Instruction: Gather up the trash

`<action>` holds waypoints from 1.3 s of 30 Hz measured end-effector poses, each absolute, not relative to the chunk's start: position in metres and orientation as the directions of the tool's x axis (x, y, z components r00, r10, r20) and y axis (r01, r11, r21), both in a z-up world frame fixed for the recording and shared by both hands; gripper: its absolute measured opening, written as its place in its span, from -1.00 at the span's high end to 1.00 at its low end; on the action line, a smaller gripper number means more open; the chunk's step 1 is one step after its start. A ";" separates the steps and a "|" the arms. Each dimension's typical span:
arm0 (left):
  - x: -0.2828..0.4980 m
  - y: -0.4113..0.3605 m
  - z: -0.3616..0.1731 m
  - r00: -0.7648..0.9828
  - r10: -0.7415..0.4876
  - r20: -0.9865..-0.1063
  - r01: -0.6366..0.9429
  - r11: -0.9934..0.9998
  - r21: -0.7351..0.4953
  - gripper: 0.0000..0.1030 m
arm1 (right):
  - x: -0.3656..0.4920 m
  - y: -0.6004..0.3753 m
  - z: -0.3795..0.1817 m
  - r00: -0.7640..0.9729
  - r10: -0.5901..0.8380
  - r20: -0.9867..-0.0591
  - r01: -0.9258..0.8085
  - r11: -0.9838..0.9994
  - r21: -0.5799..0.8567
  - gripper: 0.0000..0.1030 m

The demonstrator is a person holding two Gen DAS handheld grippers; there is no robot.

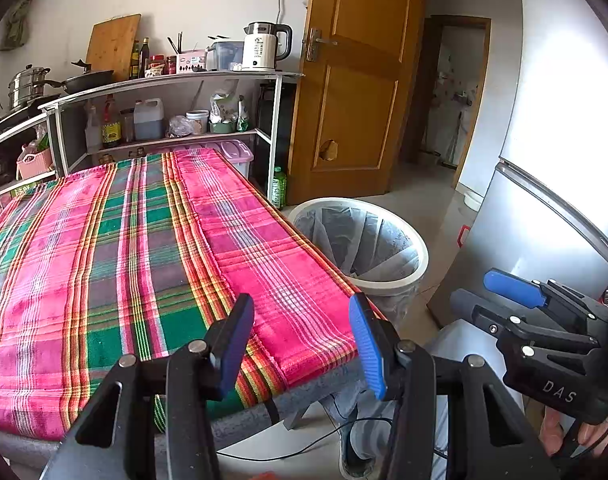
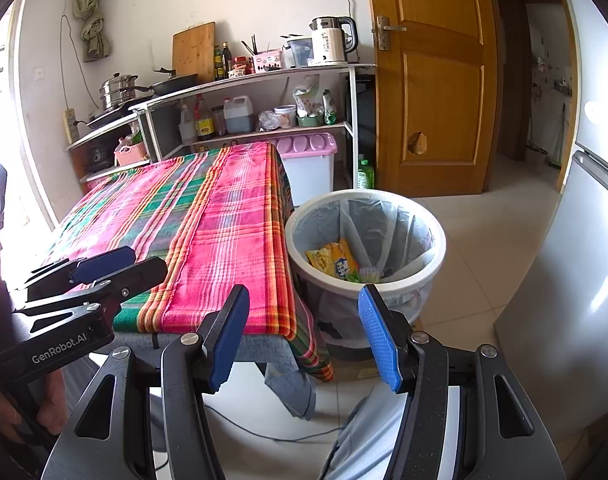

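1. Both held low at the near edge of the bench (image 1: 104,240), pointing forward and slightly down: left hand-held gripper (image 1: 302,340) and right hand-held gripper (image 2: 304,332), each with jaws apart and nothing between the blue pads.
2. No trash visible on the plaid cloth (image 2: 224,220) that covers the bench; surface bare in both views.
3. Trash already inside the white bin (image 2: 439,248), lower centre of the right wrist frame: one yellow snack wrapper (image 2: 333,260) and some greenish scraps (image 2: 367,276) beside it, exact count of scraps impossible to tell.
4. Bin standing on the floor just beside the right edge of the bench, ahead and slightly right of the right hand-held gripper; right hand nearer to it than left.
5. Counted: two hand-held grippers, one bin, one wrapper.
6. Judged: collecting probably near finished, or next piece out of view.
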State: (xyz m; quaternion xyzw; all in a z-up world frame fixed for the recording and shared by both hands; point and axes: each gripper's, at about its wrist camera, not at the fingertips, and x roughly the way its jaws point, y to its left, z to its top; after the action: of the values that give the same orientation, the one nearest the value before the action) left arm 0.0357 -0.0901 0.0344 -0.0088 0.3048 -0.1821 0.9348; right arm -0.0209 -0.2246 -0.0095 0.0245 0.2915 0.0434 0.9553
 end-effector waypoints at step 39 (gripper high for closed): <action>0.036 -0.097 0.030 0.741 -0.348 -0.575 0.346 0.931 -0.118 0.00 | -0.019 -0.227 -0.011 0.823 0.099 -0.559 -0.071 0.995 0.073 -0.12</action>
State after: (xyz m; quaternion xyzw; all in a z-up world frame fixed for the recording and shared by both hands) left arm 0.0361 -0.0971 0.0298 -0.0017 0.3083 -0.1860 0.9329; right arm -0.0194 -0.2267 -0.0109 0.0243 0.2941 0.0446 0.9544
